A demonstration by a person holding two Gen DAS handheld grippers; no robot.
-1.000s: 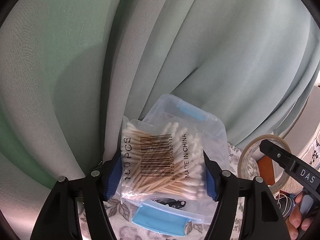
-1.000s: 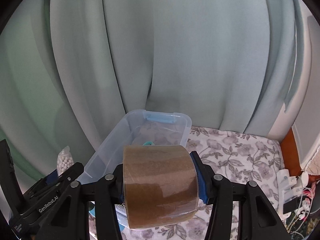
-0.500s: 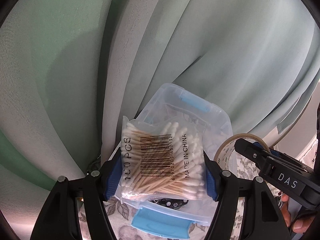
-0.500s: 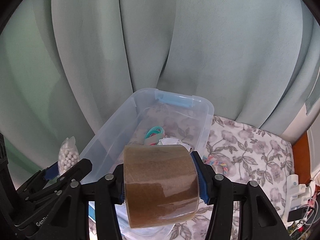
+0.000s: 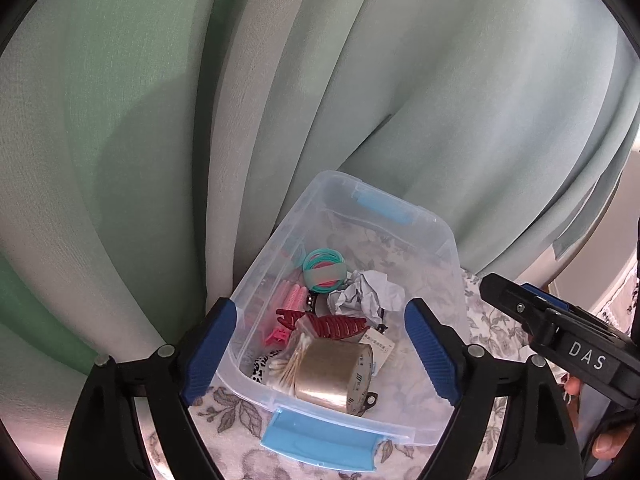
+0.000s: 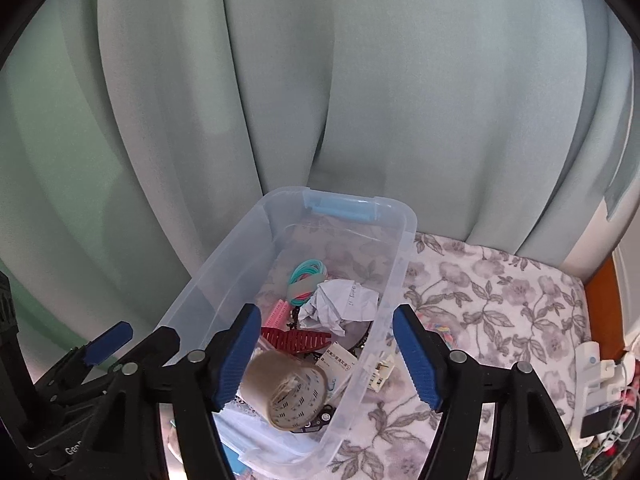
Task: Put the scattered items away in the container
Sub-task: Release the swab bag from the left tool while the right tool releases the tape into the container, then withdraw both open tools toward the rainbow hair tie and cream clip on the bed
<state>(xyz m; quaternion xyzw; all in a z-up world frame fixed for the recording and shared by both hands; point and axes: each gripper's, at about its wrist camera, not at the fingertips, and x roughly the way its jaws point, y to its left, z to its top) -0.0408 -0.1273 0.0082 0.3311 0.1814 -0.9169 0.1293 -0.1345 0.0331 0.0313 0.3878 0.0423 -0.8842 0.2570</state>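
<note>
A clear plastic container [image 5: 256, 280] with blue latches stands on floral cloth, against a curtain. Inside lie a brown tape roll [image 5: 332, 376], a bag of cotton swabs [image 5: 290, 364], a red hair claw [image 5: 324, 326], crumpled paper [image 5: 364, 294], teal hair ties [image 5: 324, 270] and pink rollers [image 5: 290, 300]. My left gripper [image 5: 320, 320] hovers above the container's near end, jaws opening, nothing between them. My right gripper [image 6: 326, 320] hangs over the container [image 6: 404, 232] with the tape roll [image 6: 284, 392] lying below it, jaws opening and empty. Each gripper shows at the edge of the other's view.
Pale green curtain [image 6: 360, 100] hangs right behind the container. Floral cloth [image 6: 500, 304] spreads to the right, with white chargers and cables [image 6: 600, 384] at its far right by a wooden edge [image 6: 604, 300]. A person's fingers [image 5: 608, 444] hold the right gripper.
The left gripper let go of the cotton swab bag and the right one let go of the tape roll. Both items now lie in the container, and both jaws stand wider.
</note>
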